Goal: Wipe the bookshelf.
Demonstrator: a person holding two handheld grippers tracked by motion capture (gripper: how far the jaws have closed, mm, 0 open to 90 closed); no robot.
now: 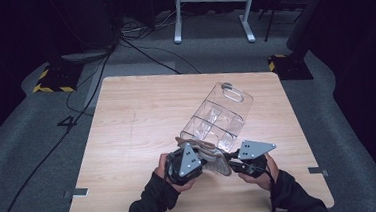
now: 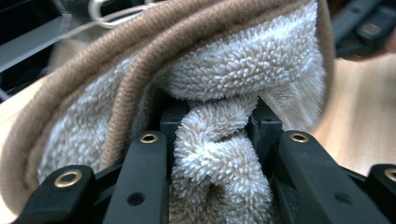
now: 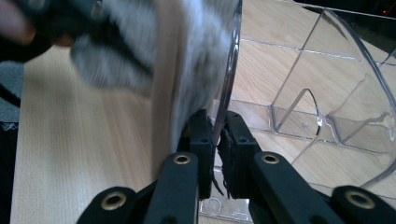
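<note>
A clear plastic organizer with several compartments lies on its side across the middle of the wooden table. At its near end, a beige sock with white fleece lining hangs in my left gripper. In the left gripper view the jaws of the left gripper pinch a bunched fold of the fleece. My right gripper is at the organizer's near rim. In the right gripper view the right gripper is shut on the thin clear wall, with the sock right beside it.
The person's hands and dark sleeves come in over the table's near edge. Cables run over the grey floor to the left. A white frame and two black bases with yellow-striped tape stand beyond the far edge.
</note>
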